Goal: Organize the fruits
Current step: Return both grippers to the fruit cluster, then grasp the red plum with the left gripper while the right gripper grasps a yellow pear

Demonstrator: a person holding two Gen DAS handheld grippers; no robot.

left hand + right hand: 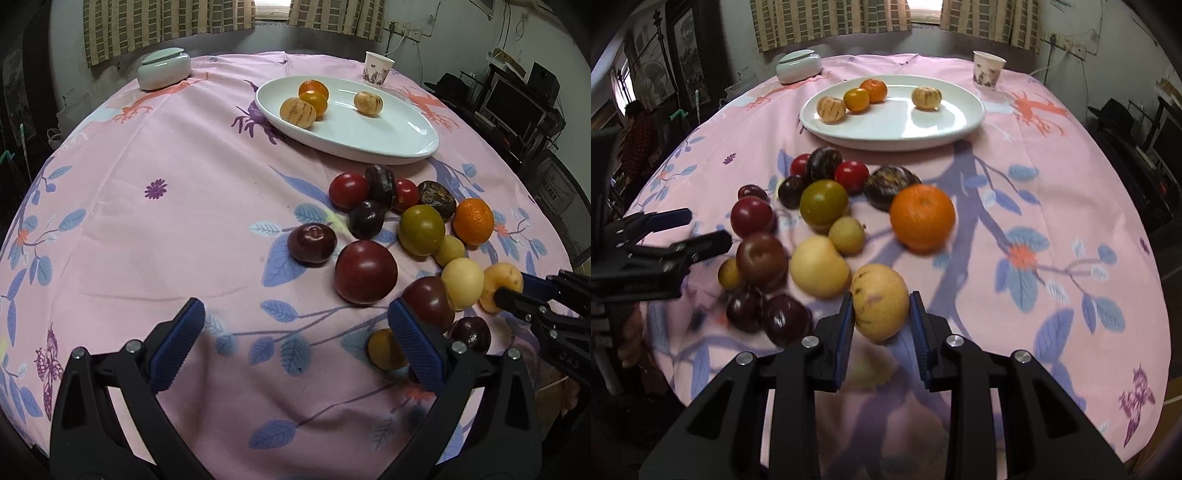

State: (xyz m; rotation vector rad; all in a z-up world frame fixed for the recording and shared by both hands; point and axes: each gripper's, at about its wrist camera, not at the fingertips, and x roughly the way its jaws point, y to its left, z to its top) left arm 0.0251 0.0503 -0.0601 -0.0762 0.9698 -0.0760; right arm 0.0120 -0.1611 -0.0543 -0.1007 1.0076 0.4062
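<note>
Table (1052,155): round, under a pink cloth printed with blue leaves.

Plate (964,122): white, oval, at twelve o'clock on the table in the right wrist view. Holds four fruits: two pale streaked melons (831,109) (925,98), well apart, and two small oranges (856,99) (874,90), touching each other.

Loose fruit heap: on the cloth nearer than the plate, at about ten o'clock from the right claw. Includes a large orange (922,218), a green-brown plum (823,203), two red tomatoes (851,176) (800,165), several dark plums (761,258), a pale yellow pear (819,266) and a small yellow-green fruit (846,235).

Right claw (881,308): closed on a yellow speckled fruit (880,301), both blue pads pressing its sides, at the near edge of the heap. Whether the fruit rests on the cloth cannot be told.

Left claw (295,325): jaws wide apart, nothing between them but bare cloth. Its right finger (415,350) stands in front of a small yellowish fruit (384,349) and just beside a dark red plum (430,301).

Lidded ceramic jar (164,70): pale green, far edge, eleven o'clock from the plate in the left wrist view.

Paper cup (377,68): patterned, upright, far edge, one o'clock from the plate.
</note>
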